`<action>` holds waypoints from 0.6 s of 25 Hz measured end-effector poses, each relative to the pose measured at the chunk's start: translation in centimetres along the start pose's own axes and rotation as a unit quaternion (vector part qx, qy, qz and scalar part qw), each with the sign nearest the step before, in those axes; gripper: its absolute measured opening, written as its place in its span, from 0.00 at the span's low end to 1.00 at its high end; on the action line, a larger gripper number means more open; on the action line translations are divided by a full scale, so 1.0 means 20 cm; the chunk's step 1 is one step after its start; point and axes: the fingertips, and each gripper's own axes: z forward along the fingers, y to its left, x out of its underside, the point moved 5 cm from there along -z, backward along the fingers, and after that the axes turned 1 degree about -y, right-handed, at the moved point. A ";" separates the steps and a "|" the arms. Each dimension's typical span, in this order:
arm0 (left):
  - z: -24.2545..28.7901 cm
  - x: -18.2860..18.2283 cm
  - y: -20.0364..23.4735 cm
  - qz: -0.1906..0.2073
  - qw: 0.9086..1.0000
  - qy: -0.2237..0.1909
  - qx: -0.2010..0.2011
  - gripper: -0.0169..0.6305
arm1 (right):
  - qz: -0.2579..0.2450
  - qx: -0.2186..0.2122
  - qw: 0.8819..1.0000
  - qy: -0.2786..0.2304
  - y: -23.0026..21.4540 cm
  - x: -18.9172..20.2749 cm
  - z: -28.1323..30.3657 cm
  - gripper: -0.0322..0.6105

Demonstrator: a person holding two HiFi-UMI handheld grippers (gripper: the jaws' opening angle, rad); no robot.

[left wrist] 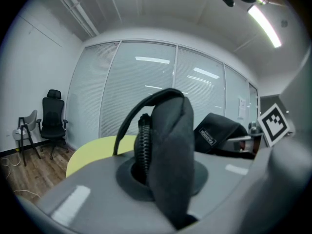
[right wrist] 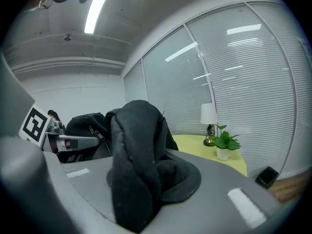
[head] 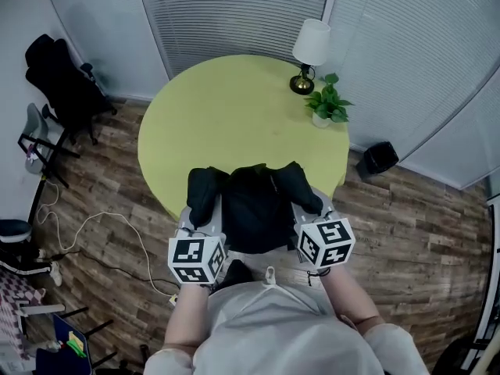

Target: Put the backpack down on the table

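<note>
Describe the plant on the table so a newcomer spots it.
Find the round yellow-green table by the blinds. At its far right edge stands a white-shaded lamp; beside it is the potted plant, the only leafy green thing, in a white pot.

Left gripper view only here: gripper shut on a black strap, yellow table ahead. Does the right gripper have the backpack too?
Observer: Yes. In its own view the right gripper is shut on a padded strap of the backpack.
Operator: Where is the bag relative to the table?
Observer: In the head view it overlaps the near edge of the round table. I cannot tell whether it touches.
Operator: Anything in the drop zone?
Observer: Only a lamp and a potted plant at the far right rim, well apart from the bag.
</note>
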 end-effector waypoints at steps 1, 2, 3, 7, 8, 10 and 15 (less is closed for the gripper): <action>0.06 -0.02 0.06 0.000 1.000 0.002 0.004 0.06 | 0.002 0.005 1.000 0.000 0.00 -0.02 0.08 0.10; 0.12 -0.05 0.12 0.000 1.000 0.004 0.008 0.06 | 0.005 0.010 1.000 0.001 0.00 -0.04 0.15 0.10; 0.18 -0.07 0.18 0.001 1.000 0.006 0.013 0.06 | 0.007 0.014 1.000 0.001 0.00 -0.06 0.23 0.10; 0.37 -0.12 0.39 0.002 0.999 0.013 0.029 0.06 | 0.013 0.032 0.999 0.004 0.03 -0.11 0.48 0.10; 0.42 -0.14 0.44 0.003 0.999 0.014 0.033 0.06 | 0.013 0.036 0.999 0.004 0.03 -0.13 0.54 0.10; 0.52 -0.16 0.53 0.003 0.999 0.016 0.039 0.06 | 0.014 0.044 0.999 0.005 0.03 -0.15 0.65 0.10; 0.73 -0.19 0.71 0.000 0.998 0.022 0.054 0.06 | 0.016 0.057 0.998 0.009 0.01 -0.20 0.90 0.10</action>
